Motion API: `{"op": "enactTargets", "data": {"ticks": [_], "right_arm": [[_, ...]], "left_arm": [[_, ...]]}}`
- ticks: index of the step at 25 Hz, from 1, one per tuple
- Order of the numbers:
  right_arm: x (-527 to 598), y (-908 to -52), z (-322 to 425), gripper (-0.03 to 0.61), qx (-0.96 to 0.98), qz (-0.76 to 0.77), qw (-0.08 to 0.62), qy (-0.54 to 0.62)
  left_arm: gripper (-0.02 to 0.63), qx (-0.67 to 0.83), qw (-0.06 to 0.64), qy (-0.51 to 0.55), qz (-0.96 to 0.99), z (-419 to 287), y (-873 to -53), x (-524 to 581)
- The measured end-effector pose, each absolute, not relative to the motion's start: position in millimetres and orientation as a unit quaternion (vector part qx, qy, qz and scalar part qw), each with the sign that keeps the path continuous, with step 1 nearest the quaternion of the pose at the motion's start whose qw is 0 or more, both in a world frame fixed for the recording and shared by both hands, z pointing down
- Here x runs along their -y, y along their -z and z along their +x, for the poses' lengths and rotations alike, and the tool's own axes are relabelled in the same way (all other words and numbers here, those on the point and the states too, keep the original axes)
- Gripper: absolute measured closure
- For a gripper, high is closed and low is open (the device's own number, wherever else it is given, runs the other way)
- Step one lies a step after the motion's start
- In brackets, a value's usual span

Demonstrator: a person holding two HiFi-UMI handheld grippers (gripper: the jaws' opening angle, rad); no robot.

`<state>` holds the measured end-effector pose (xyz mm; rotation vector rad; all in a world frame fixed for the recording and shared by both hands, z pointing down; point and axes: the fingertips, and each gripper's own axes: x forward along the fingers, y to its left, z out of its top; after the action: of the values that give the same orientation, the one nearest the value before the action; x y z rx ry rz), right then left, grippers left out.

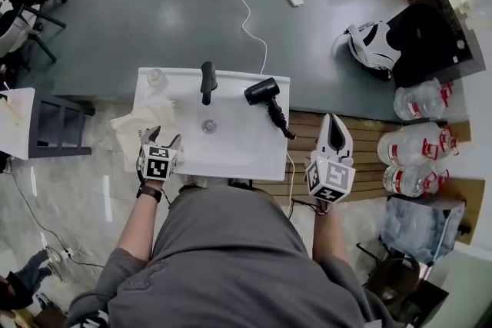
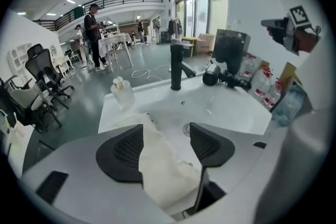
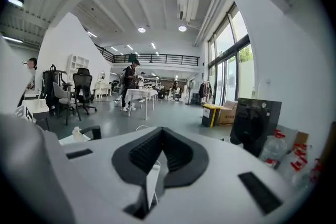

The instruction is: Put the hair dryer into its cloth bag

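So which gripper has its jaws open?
The left gripper: its jaws stand apart above the cloth bag, while the right gripper has its jaws pressed together.

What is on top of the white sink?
A black tap, a black hair dryer, a small clear bottle and a cream cloth bag draped over the left edge. What lies under the bag cannot be seen, and the left hand-held gripper covers part of it.

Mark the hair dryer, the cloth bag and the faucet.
hair dryer [image 1: 261, 91], head view, on its black barrel.
cloth bag [image 1: 129, 128], head view, on its cream fabric.
faucet [image 1: 207, 81], head view, on its black spout.
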<state>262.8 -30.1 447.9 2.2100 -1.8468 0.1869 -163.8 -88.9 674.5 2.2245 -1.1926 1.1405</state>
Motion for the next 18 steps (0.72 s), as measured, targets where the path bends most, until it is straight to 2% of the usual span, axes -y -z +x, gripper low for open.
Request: {"op": "enactTargets", "data": {"ticks": [11,18], "right_arm": [[17,-453,324,0.577,0.603,0.779,0.155,-0.067],[18,-458,342,0.577,0.593,0.784,0.166,-0.071]], "left_arm": [[0.335,0.420,0.194,-0.541,0.702,-170,-770,85],[0.421,0.430,0.220,-0.566,0.669,-180,-793,84]]}}
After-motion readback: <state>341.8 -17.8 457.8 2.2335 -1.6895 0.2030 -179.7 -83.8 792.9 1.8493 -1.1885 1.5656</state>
